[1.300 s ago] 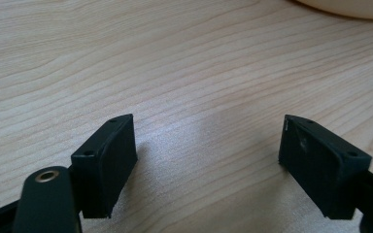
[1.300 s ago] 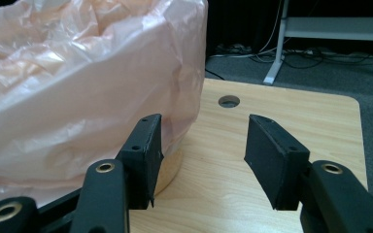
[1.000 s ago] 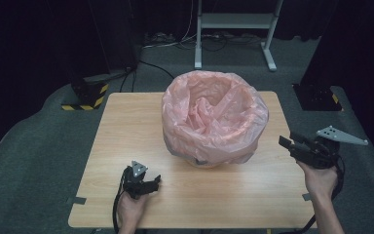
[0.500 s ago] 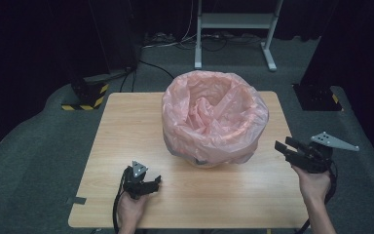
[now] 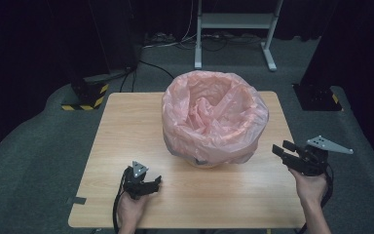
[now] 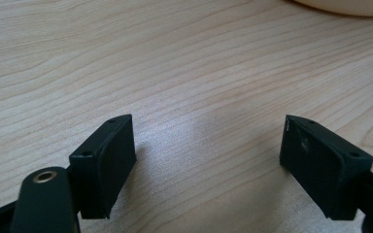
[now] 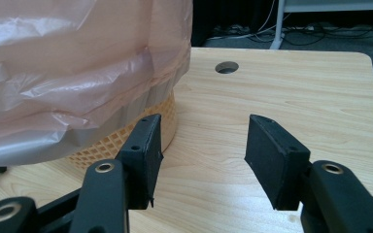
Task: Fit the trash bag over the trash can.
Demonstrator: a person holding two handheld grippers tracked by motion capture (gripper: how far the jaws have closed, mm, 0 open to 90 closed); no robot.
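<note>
Wooden table [image 5: 126,122] on a grey carpeted floor [image 5: 39,146], a round hole [image 7: 226,67] near a far corner in the right gripper view. On it, towards the far side, a pale woven basket [image 7: 126,141] lined with a pink plastic bag [image 5: 214,114], bag draped over the rim and hanging down most of the wall. Right gripper [image 5: 283,148] at the table's right edge, near the basket but apart from it, fingers [image 7: 143,145] spread with nothing between. Left gripper [image 5: 148,184] low over the near part of the table, well apart from the basket, fingers [image 6: 107,155] spread wide over bare wood.
</note>
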